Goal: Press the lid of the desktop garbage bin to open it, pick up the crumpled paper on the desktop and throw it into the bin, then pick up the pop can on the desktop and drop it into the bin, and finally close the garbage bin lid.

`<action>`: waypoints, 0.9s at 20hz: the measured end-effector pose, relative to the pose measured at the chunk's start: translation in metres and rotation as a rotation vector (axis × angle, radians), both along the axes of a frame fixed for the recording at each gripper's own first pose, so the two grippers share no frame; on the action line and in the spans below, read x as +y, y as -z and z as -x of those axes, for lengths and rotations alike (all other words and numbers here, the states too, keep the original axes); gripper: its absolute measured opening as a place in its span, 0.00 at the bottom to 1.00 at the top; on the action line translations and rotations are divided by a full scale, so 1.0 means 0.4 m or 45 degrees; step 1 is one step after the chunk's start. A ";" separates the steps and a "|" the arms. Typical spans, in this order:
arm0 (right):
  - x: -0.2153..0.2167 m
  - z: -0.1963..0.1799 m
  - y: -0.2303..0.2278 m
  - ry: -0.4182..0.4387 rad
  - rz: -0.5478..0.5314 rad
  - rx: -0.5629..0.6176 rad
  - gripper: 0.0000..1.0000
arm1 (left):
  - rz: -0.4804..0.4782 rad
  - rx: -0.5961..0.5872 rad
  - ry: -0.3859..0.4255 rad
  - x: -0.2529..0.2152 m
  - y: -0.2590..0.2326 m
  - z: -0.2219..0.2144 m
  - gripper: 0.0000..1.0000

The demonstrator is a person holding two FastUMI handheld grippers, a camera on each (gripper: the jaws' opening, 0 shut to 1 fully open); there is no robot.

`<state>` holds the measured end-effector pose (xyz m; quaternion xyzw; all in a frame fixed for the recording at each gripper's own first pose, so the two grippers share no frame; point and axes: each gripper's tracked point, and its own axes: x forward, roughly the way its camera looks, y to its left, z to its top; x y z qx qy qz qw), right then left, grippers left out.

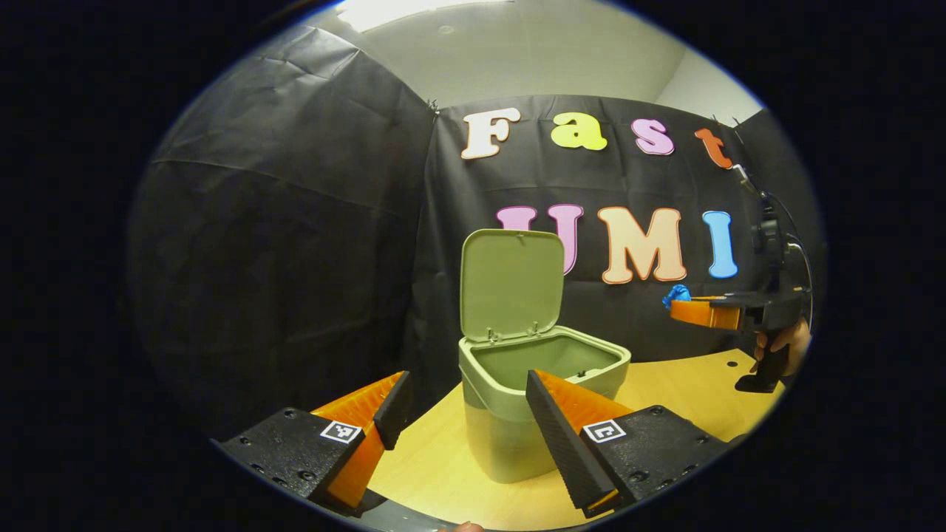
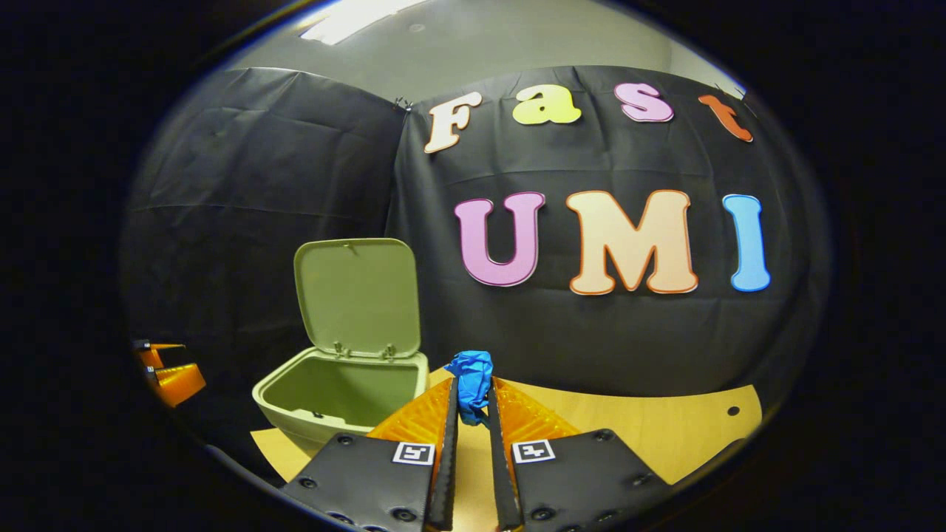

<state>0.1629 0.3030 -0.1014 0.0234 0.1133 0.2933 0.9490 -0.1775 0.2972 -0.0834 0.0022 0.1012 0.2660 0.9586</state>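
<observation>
Bin [image 1: 517, 414] one, lid [image 1: 511, 283] up, one blue paper [image 2: 471, 384] seemingly claw-pinched

The right tongs [image 2: 473, 403] pinch a crumpled blue paper ball [image 2: 471, 384] between both fingers, above the light wooden worktop [image 2: 650, 425]. To their left stands the green plastic bin [image 2: 332, 395], its lid [image 2: 358, 295] standing up open.

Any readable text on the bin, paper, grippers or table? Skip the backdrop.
pale green plastic bin: none.
blue crumpled paper: none.
square black-and-white tags on the left gripper and right gripper: coded patterns, no letters or numbers.
light wooden table: none.
</observation>
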 end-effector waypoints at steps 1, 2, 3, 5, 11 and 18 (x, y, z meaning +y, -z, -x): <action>0.033 0.007 -0.002 -0.024 -0.007 0.001 0.23 | -0.001 0.005 -0.014 0.013 0.002 0.009 0.93; 0.069 0.010 -0.005 -0.046 -0.012 -0.002 0.24 | -0.005 0.009 -0.031 0.029 0.003 0.020 0.93; 0.103 0.016 -0.005 -0.067 -0.017 0.000 0.24 | -0.006 0.016 -0.044 0.042 0.006 0.031 0.93; 0.162 0.024 0.008 -0.105 -0.023 0.017 0.23 | -0.012 0.029 -0.070 0.066 0.012 0.051 0.93; 0.260 0.038 0.058 -0.167 0.000 0.072 0.24 | -0.040 0.040 -0.105 0.110 0.011 0.075 0.92; 0.165 0.033 -0.010 -0.091 -0.052 -0.008 0.99 | -0.080 -0.010 -0.009 0.053 -0.021 0.005 0.93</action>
